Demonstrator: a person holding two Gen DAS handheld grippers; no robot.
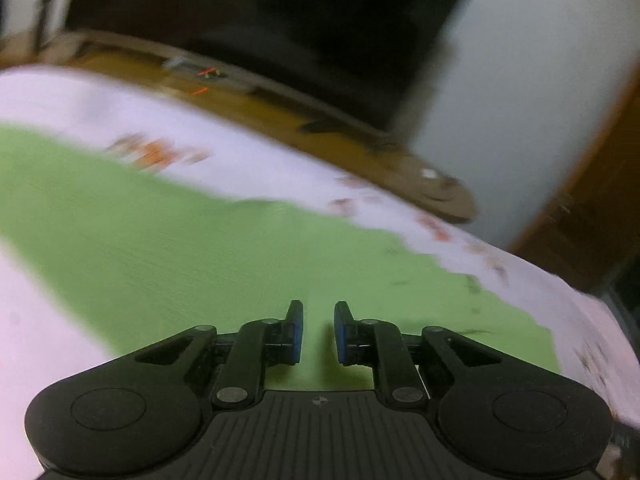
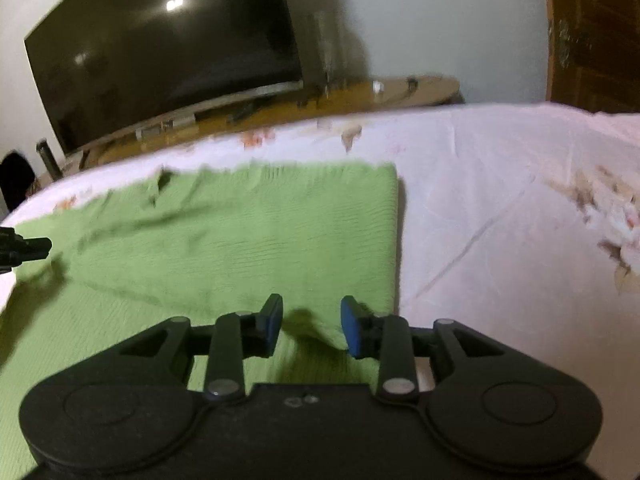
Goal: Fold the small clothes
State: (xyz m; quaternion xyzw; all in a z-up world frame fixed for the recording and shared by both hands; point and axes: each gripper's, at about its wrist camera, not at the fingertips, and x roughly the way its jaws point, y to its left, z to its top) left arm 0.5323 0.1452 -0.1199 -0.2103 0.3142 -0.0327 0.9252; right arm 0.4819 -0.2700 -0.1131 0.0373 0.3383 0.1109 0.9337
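A green knitted cloth [image 2: 240,236] lies spread on a white floral bedsheet [image 2: 500,208]; its right edge looks folded and straight. In the blurred left wrist view the same green cloth [image 1: 200,248] fills the middle. My left gripper [image 1: 318,320] is open and empty, low over the cloth. My right gripper [image 2: 311,316] is open and empty, above the cloth near its right edge. The tip of the left gripper [image 2: 24,250] shows at the left edge of the right wrist view.
A dark television [image 2: 160,48] stands on a wooden stand [image 2: 360,92] beyond the bed's far edge. A wooden door [image 2: 592,36] is at the right. White wall behind.
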